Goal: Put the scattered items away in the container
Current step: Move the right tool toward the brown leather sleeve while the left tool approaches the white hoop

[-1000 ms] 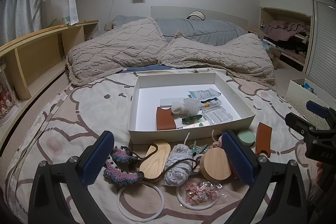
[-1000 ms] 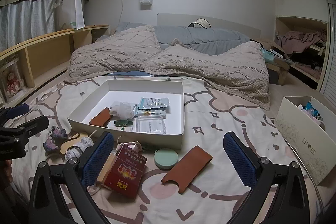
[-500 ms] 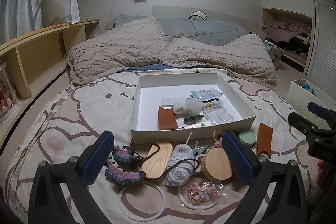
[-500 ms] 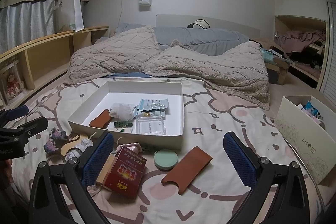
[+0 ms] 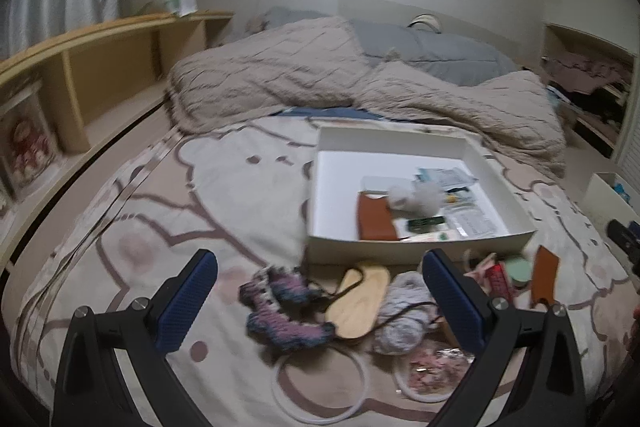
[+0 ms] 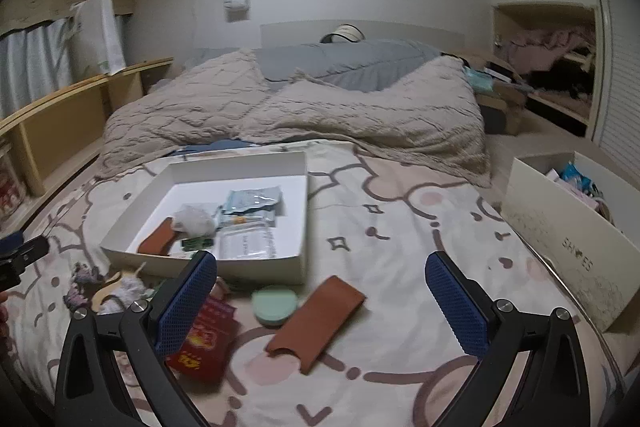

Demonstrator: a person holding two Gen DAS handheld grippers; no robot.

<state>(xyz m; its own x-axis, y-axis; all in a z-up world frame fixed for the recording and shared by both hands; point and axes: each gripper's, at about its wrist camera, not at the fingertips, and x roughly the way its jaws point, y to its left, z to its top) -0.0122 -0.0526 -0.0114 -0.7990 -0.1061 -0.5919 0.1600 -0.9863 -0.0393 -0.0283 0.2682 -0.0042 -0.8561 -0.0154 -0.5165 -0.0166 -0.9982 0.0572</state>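
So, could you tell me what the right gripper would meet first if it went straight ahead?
Probably the brown leather sleeve lying between the open right gripper fingers, beside the green round case; depth is uncertain.

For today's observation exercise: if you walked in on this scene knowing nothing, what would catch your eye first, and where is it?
First, the white tray mid-bed, already holding a brown leather sleeve and packets. Next, the clutter in front of its near wall: purple crochet piece, wooden insole shape, red box, mint round case, second leather sleeve. Both grippers, left and right, hover open above.
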